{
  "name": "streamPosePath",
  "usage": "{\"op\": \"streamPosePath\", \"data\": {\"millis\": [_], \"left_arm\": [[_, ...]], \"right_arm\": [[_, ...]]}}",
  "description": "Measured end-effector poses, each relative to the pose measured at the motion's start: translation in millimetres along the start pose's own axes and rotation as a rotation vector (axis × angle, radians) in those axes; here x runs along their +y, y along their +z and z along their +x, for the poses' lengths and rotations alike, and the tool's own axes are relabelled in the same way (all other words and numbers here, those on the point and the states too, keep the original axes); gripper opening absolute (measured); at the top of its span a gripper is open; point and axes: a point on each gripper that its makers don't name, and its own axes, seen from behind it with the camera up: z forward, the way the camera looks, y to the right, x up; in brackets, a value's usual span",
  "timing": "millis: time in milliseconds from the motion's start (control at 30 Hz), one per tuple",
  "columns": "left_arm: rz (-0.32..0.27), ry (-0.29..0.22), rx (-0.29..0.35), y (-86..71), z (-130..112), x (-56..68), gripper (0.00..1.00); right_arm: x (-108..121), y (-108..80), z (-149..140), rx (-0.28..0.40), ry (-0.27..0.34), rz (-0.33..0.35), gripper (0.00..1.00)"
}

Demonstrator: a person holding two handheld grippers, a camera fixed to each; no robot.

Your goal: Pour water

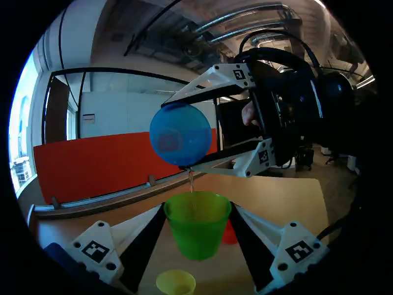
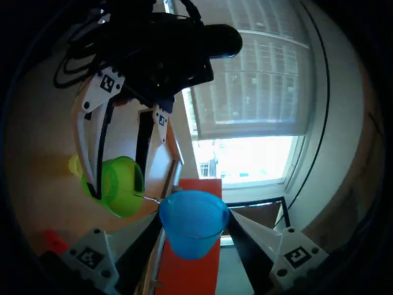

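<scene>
Ok, mid-pour. Left gripper [image 1: 198,212]: jaws pinching a translucent green plastic cup [image 1: 198,233] from both sides, cup upright, held off the light wooden table [image 1: 280,196]. Right gripper [image 2: 194,217]: jaws pinching a translucent blue plastic cup [image 2: 192,226], one finger on each side of the wall.

In the left gripper view the blue cup sits above the green one, tipped so its round base faces the camera. Thin stream of water [image 1: 191,181] runs from the blue cup's lower edge straight down into the green cup's open mouth. Cups are near each other, not touching. Right gripper view shows the same thread of water crossing the gap between the two rims. Water level in the green cup: can't tell.

A hand [image 1: 249,113] grips the right gripper's dark body.

On the table below the green cup: small yellow plastic cup [image 1: 176,282], upright, mouth up. A red object [image 1: 230,237] sits just behind the green cup, mostly hidden, can't tell what it is.

Background: red partition panel [image 1: 98,164], bright window [image 2: 245,98].
</scene>
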Motion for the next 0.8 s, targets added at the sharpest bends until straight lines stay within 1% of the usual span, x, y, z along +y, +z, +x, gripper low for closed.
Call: {"op": "streamPosePath", "data": {"millis": [467, 800], "left_arm": [[0.004, -0.007, 0.004, -1.2, 0.5, -2.2, 0.89], [0.002, -0.007, 0.005, -1.0, 0.6, -1.2, 0.89]], "right_arm": [[0.0, -4.1, 8.8, 0.003, -0.029, -0.007, 0.92], [-2.6, -6.0, 13.8, 0.003, -0.055, -0.006, 0.92]]}}
